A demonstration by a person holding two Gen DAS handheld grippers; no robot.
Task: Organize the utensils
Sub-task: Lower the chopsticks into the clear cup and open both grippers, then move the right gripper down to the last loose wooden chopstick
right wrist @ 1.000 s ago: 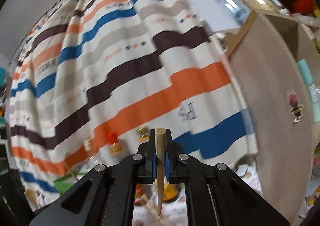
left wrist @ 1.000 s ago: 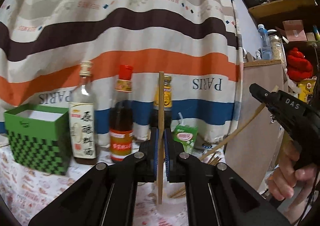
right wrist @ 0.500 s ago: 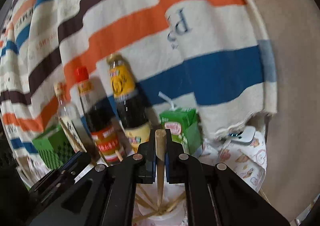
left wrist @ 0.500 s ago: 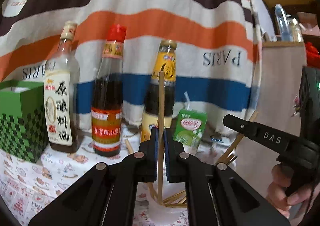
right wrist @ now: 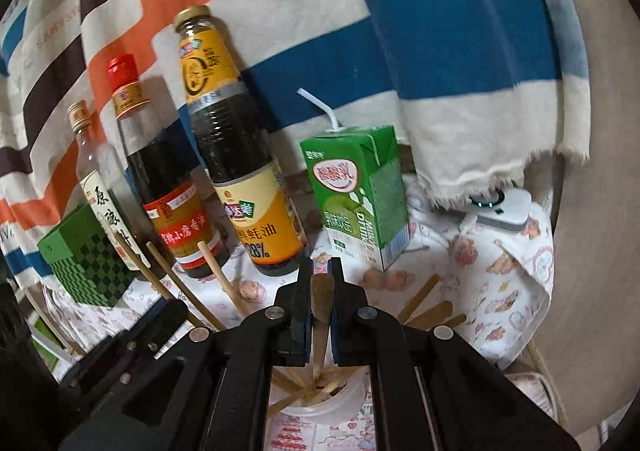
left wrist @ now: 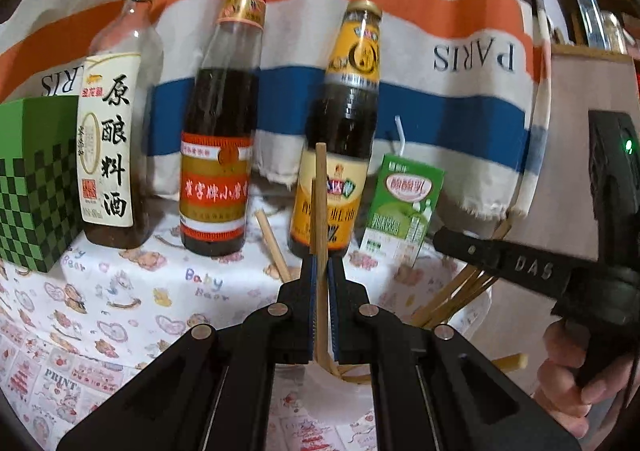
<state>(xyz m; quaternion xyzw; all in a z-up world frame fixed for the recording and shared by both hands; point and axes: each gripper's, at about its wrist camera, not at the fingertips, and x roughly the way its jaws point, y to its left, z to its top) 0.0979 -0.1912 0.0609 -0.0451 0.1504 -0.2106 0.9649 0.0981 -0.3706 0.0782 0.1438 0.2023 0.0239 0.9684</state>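
Green checked box (left wrist: pixel 32 187): far left on the printed tablecloth (left wrist: pixel 120 311), cut off by the frame edge.
Three bottles (left wrist: pixel 218 123): upright in a row before the striped cloth (left wrist: pixel 420 31); labels partly blurred.
Left gripper (left wrist: pixel 320 271): clamped narrow on a wooden chopstick (left wrist: pixel 320 191).
Left chopstick: long axis near upright, top end up past the fingers, lower end hidden behind the gripper body.
White holder (right wrist: pixel 320 407): mostly hidden under both grippers, only part of the rim visible; loose chopsticks fanned out of it, ends cut off.
Green drink carton (left wrist: pixel 404 207): right of the bottles, straw up.
Right gripper (right wrist: pixel 321 283): closed narrow on a second chopstick (right wrist: pixel 322 303).
Right chopstick: thick end up between the pads, tip pointing down over the holder's mouth; contact inside impossible to make out.
Person's hand (left wrist: pixel 580 383): far right, partly cut off.
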